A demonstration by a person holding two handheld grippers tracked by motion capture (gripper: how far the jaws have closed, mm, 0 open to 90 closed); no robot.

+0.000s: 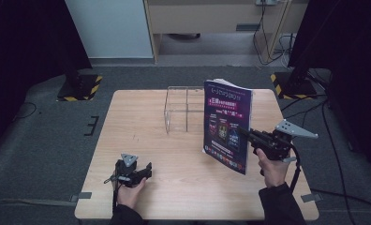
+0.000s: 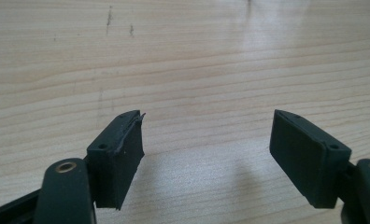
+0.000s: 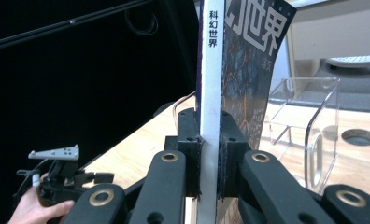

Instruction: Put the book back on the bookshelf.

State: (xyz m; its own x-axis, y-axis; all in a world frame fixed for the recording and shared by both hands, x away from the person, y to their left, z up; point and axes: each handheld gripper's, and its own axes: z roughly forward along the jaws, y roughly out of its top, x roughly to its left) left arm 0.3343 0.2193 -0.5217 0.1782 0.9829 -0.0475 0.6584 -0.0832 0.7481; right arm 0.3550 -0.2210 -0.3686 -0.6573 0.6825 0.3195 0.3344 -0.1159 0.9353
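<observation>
The magazine [image 1: 227,124] is held upright off the table [image 1: 183,197], its long axis vertical and cover facing the person, with a clear rack [image 1: 178,108] just beyond and left of it. It is clamped by the spine in the right gripper [image 1: 243,131], whose jaws are pressed shut on it. The left gripper [image 1: 148,170] is seen near the table's front edge, well apart, jaws wide with nothing between them.

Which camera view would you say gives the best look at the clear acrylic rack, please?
The high view: the clear acrylic rack stands whole on the table, behind the magazine. The right gripper view catches one end of it; the left gripper view looks at bare wood.
</observation>
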